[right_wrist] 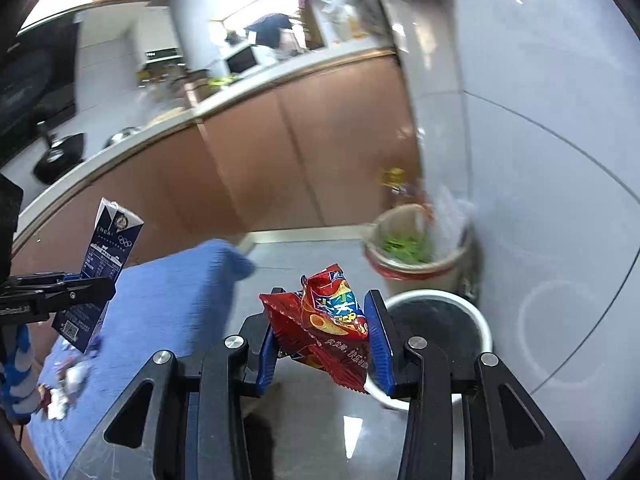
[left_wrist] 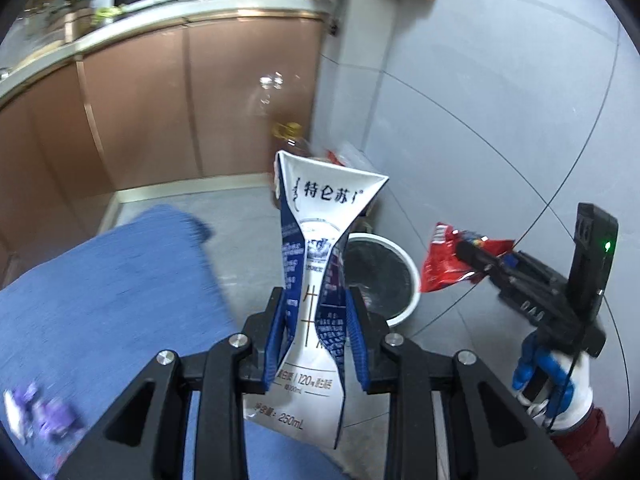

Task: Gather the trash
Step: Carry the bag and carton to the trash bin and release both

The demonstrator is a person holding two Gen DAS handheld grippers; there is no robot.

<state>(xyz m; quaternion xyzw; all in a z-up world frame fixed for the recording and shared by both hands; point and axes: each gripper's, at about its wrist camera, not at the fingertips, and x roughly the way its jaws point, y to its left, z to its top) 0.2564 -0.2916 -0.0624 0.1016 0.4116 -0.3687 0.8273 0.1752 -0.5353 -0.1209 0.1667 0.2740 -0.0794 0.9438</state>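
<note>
Left tongs (left_wrist: 316, 320) pinch milk carton (left_wrist: 316, 248); right tongs (right_wrist: 324, 332) pinch snack bag (right_wrist: 332, 320).

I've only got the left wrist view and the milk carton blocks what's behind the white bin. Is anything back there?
Observer: Yes, a second bin with a beige liner and green scraps inside stands just behind the white bin.
Operator: Is the right gripper squarely on the snack bag?
Observer: The right gripper has a blue pad on each side of the red snack bag, which sits crumpled between them.
Operator: Any trash left on the blue cloth?
Observer: Small white and red scraps lie on the blue cloth, below the held milk carton.
</note>
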